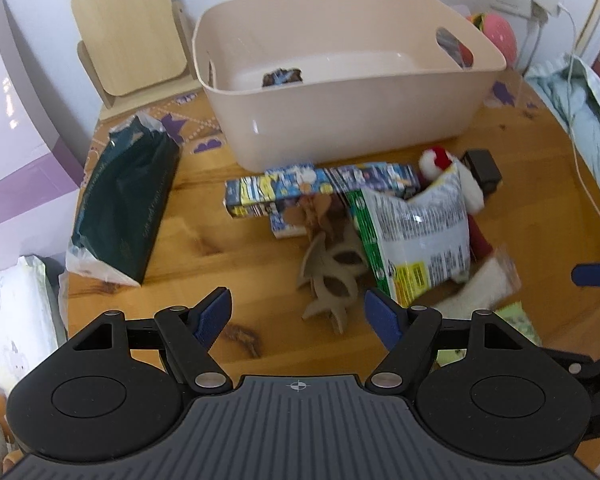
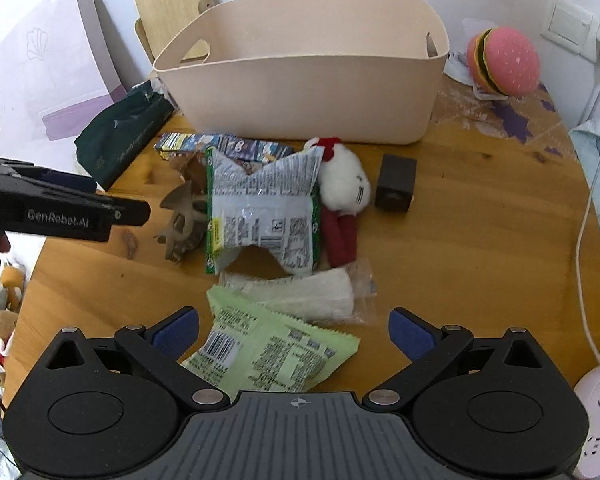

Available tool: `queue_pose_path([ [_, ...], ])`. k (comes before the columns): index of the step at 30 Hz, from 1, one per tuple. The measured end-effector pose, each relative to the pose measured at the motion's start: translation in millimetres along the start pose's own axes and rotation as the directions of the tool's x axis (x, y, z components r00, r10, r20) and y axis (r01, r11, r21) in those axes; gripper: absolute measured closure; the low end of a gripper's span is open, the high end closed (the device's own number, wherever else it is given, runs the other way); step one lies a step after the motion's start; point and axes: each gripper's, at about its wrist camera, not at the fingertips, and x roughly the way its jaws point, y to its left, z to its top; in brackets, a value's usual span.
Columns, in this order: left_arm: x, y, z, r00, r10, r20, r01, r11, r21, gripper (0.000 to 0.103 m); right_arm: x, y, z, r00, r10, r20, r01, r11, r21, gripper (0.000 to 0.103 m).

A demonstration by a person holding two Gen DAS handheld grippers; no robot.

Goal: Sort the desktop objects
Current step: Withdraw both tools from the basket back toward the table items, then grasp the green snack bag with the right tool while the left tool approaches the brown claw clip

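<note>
- Across the wooden table (image 2: pixel 480 240), the loose things lay in one heap in front of the beige bin (image 1: pixel 340 128), which stood at twelve o'clock and already held one small dark item (image 1: pixel 282 77).
- From the left gripper (image 1: pixel 298 312), whose jaws stood wide apart and empty, the tan hair clip (image 1: pixel 332 284) sat just ahead, at twelve o'clock.
- At one o'clock of that clip, the silver snack bag (image 1: pixel 420 224) leaned over it, touching or nearly so; a careless pinch could have caught the bag's edge too and dragged it.
- The right gripper (image 2: pixel 294 334) also had its jaws apart, holding nothing, above the green packet (image 2: pixel 268 356).
- Beyond it, at twelve o'clock, a white cloth in clear wrap (image 2: pixel 300 292) overlapped the packet; lifting the packet might have pulled the wrap along.
- The white plush toy (image 2: pixel 344 188) and the black box (image 2: pixel 396 188) lay at one o'clock, apart from each other.
- Both grippers worked near the same heap, so I judged a collision possible.
</note>
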Motion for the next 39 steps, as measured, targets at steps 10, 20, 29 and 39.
queue_pose_path([
  [10, 14.2, -9.9, -12.4, 0.999, -0.015, -0.031, 0.017, 0.997, 0.081, 0.028, 24.4, 7.0, -8.4, 0.994, 0.020, -0.104, -0.020, 1.000, 0.006, 0.000],
  [20, 33.5, -12.2, -14.7, 0.998, -0.030, -0.049, 0.035, 0.994, 0.106, 0.028, 33.6, 11.6, -13.0, 0.992, 0.042, -0.122, -0.041, 0.999, 0.010, 0.000],
  [29, 33.5, -15.7, -14.1, 0.998, -0.048, -0.047, 0.052, 0.994, 0.094, 0.028, 38.9, 4.6, -9.1, 0.982, 0.063, -0.175, -0.037, 0.988, 0.149, 0.000],
  [39, 36.7, -12.2, -12.7, 0.998, -0.041, -0.047, 0.045, 0.996, 0.080, 0.028, 54.9, 9.9, -14.5, 0.981, 0.079, -0.175, -0.041, 0.976, 0.215, 0.001],
])
